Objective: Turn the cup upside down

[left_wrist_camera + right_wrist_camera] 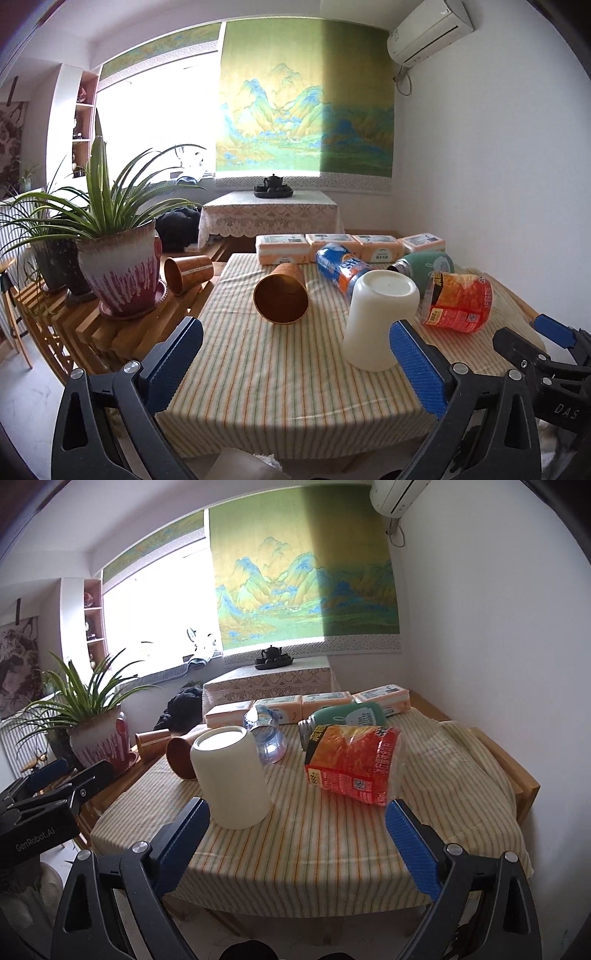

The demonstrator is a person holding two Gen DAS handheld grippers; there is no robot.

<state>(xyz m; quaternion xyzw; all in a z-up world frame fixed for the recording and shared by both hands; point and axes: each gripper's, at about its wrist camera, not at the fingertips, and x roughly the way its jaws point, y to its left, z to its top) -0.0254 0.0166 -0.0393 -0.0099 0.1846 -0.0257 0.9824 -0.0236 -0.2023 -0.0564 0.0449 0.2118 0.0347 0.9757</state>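
A white cup [378, 319] stands upside down, base up, on the striped tablecloth [280, 369]; it also shows in the right wrist view [232, 779]. My left gripper [295, 358] is open and empty, its right finger just in front of the cup. My right gripper [297, 834] is open and empty, its left finger near the cup's rim. The right gripper also shows at the right edge of the left wrist view [546, 350]. A brown cup [281, 295] lies on its side on the table, mouth toward me.
A blue bottle [341, 266], a green bottle [424, 264] and an orange-red bottle [458, 302] lie on the table. Tissue packs [347, 247] line the far edge. A potted plant [122, 273] and another brown cup [188, 273] sit on a wooden rack at left.
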